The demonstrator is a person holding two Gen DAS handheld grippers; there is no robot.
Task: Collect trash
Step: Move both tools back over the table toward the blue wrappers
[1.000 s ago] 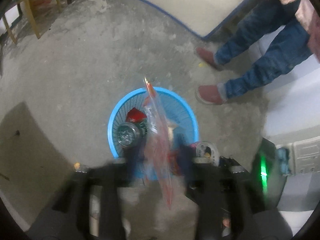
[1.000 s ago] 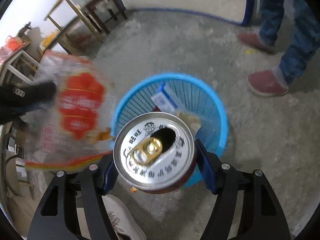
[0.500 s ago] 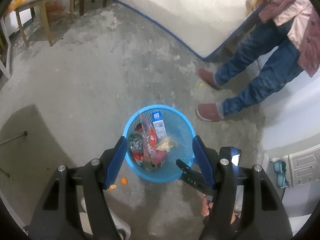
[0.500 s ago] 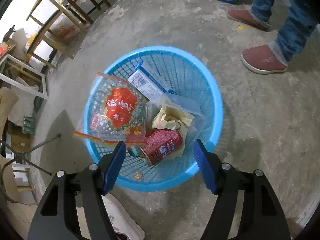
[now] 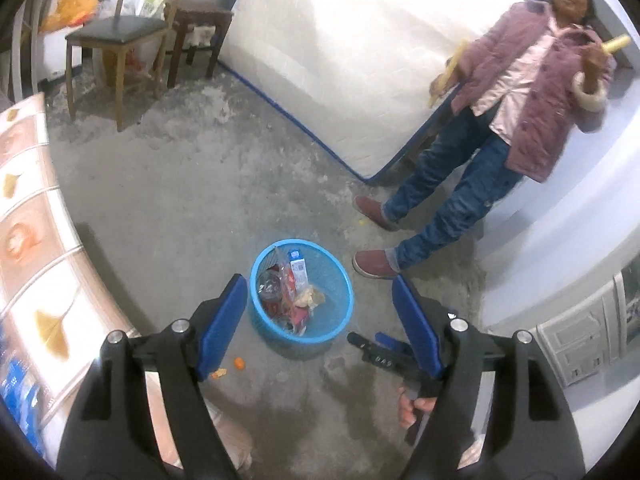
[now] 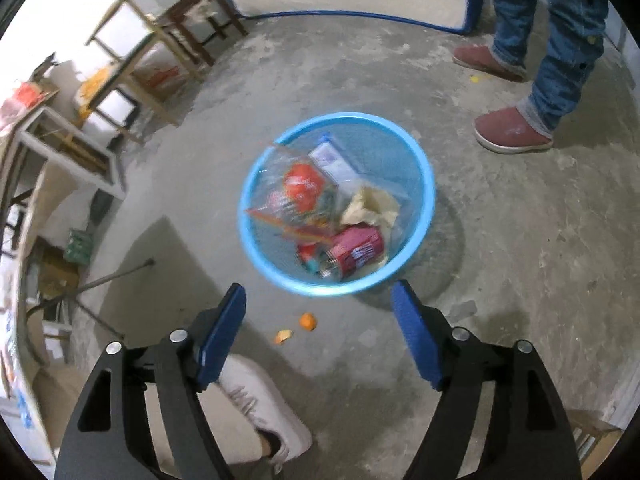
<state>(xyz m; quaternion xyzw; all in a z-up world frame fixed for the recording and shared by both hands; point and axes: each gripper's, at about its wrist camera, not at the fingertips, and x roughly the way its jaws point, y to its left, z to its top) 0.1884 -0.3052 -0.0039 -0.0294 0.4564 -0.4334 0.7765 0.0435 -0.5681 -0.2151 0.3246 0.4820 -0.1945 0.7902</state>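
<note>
A blue mesh trash basket stands on the concrete floor. Inside lie a clear snack bag with red print, a red can on its side, a small white carton and crumpled paper. My left gripper hangs high above the basket, jaws opening, nothing between them. My right gripper hovers just in front of the basket, jaws also opening and empty. The right gripper and the hand holding it also show in the left wrist view.
Orange peel bits lie on the floor before the basket. A person in a pink jacket and jeans stands right of it. A wooden chair, a stool and a mattress stand behind. A patterned table edge is left.
The snack bag left my left gripper and the can left my right gripper; both now lie in the basket. Both grippers rose and pulled back, the left much farther.
</note>
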